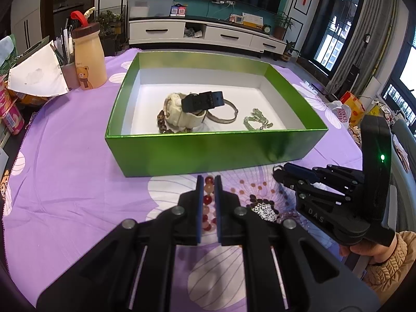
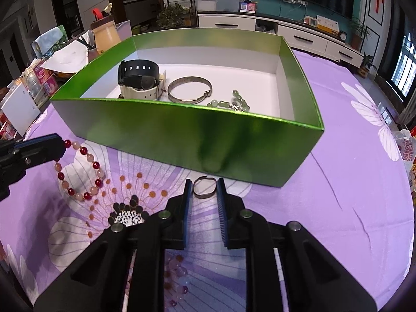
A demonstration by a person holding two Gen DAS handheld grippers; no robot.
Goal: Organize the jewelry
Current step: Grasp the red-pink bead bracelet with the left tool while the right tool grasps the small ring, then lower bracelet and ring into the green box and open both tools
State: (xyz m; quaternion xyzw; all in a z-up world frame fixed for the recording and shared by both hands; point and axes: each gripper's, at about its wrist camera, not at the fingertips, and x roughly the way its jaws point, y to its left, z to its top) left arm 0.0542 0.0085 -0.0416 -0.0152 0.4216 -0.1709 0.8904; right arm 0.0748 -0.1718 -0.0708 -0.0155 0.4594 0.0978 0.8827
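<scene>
A green box on the purple cloth holds a black watch on a white cushion, a silver bangle, a green bead bracelet and brown beads. My left gripper is shut on a red-and-pink bead bracelet in front of the box. My right gripper grips a small silver ring bangle between its fingers near the box's front wall.
A beige bear bottle, a pen cup and papers stand left of the box. A pale pink bead bracelet lies on the cloth under my right gripper. Snack bags sit at the right table edge.
</scene>
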